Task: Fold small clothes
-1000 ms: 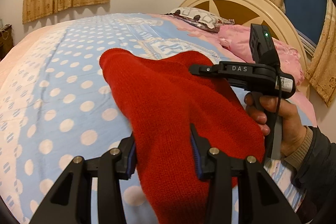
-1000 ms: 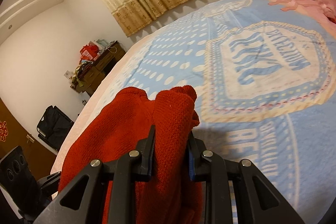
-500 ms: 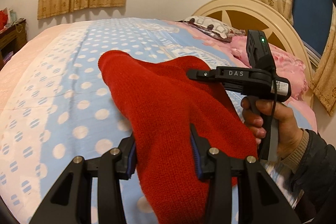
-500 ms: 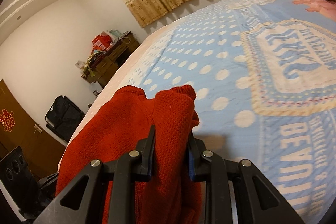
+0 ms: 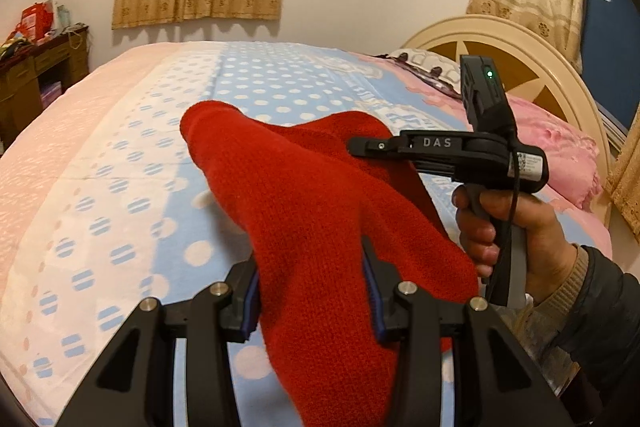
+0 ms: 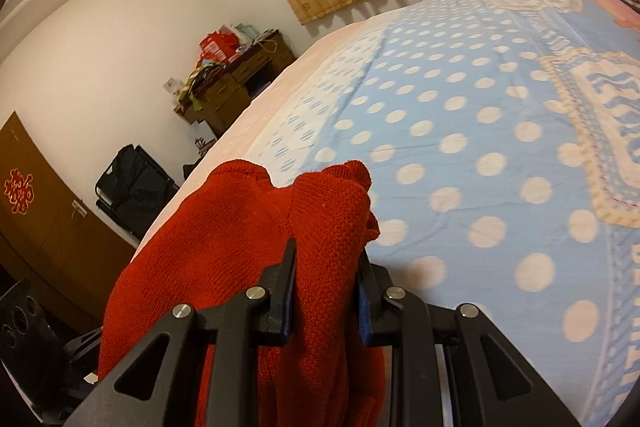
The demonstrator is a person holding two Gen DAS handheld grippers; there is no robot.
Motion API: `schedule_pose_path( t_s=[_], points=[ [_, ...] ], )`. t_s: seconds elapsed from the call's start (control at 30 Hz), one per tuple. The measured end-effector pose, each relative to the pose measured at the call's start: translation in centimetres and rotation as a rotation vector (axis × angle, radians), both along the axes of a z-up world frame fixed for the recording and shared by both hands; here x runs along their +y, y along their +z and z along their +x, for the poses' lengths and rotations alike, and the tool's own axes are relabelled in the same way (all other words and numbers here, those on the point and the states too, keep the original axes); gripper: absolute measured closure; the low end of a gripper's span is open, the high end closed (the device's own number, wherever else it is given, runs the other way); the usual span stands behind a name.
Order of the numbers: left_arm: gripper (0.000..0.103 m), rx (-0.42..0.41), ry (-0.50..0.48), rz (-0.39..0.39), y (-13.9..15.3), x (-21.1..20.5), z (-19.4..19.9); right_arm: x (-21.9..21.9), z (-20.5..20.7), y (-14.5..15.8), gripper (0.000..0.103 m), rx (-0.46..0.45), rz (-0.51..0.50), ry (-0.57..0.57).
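A red knitted garment [image 5: 304, 211] hangs between both grippers above the bed. My left gripper [image 5: 312, 291] is shut on its near edge, with thick cloth bunched between the blue pads. My right gripper [image 6: 326, 291] is shut on another bunched part of the garment [image 6: 240, 235]. The right gripper [image 5: 448, 151], held by a hand, also shows in the left wrist view, with its fingers over the far side of the cloth. The garment's lower part hangs out of sight below both views.
The bed has a blue polka-dot blanket [image 5: 132, 227] [image 6: 460, 147]. Pink pillows [image 5: 560, 155] and a cream headboard [image 5: 520, 43] stand at the right. A dark wooden desk with clutter [image 6: 236, 83] and a black bag [image 6: 132, 183] stand beside the bed.
Both grippers have lifted and swung left with the garment; more of the bed's far side, the desk and the curtains are in view. Both grips are unchanged.
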State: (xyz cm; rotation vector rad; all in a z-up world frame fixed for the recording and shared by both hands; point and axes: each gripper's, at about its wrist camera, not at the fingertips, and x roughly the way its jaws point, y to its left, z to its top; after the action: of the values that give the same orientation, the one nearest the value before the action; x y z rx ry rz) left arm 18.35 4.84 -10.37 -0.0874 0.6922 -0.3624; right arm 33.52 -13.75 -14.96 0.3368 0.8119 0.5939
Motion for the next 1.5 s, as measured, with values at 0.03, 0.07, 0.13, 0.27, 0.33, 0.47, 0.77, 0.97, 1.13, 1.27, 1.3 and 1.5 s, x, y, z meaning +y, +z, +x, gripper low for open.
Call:
schedule_pose_path(
  t_s=[0.03, 0.07, 0.13, 0.27, 0.33, 0.47, 0.77, 0.97, 1.13, 1.27, 1.3, 1.5],
  points=[
    [0.06, -0.001, 0.009, -0.002, 0.0, 0.5, -0.1, 0.6, 0.1, 0.0, 0.079, 0.0, -0.001, 0.007],
    [0.06, -0.002, 0.018, -0.003, 0.0, 0.8, -0.2, 1.3, 0.1, 0.1, 0.079, -0.001, -0.002, 0.016],
    [0.06, -0.006, 0.036, -0.004, 0.1, 1.7, -0.4, 2.4, 0.0, 0.2, 0.079, -0.003, -0.004, 0.032],
    [0.06, -0.009, 0.063, 0.001, -0.1, 3.2, -0.8, 5.0, 0.1, 0.3, 0.079, -0.005, -0.01, 0.069],
    [0.06, -0.011, 0.077, 0.007, -0.3, 3.9, -1.0, 6.1, 0.1, 0.2, 0.079, -0.002, -0.01, 0.082],
    [0.06, -0.009, 0.098, 0.016, -0.9, 5.1, -1.6, 8.1, 0.0, -0.3, 0.079, 0.006, -0.013, 0.108],
    [0.06, 0.011, 0.145, 0.016, -2.1, 7.3, -2.2, 12.1, 0.0, -1.0, 0.079, 0.021, -0.028, 0.163],
    [0.06, 0.018, 0.17, 0.006, -2.6, 8.4, -2.5, 14.1, 0.2, -1.5, 0.079, 0.03, -0.039, 0.185],
    [0.06, 0.022, 0.185, 0.002, -3.0, 8.9, -3.1, 15.2, 0.3, -1.9, 0.079, 0.04, -0.048, 0.202],
    [0.06, 0.029, 0.198, -0.001, -3.5, 9.5, -3.5, 16.1, 0.5, -2.5, 0.079, 0.052, -0.05, 0.211],
    [0.06, 0.033, 0.202, -0.001, -3.8, 9.6, -3.5, 16.3, 0.5, -2.6, 0.079, 0.055, -0.051, 0.213],
    [0.06, 0.059, 0.215, -0.003, -5.1, 10.7, -4.1, 17.7, 0.8, -3.8, 0.079, 0.082, -0.059, 0.229]
  ],
)
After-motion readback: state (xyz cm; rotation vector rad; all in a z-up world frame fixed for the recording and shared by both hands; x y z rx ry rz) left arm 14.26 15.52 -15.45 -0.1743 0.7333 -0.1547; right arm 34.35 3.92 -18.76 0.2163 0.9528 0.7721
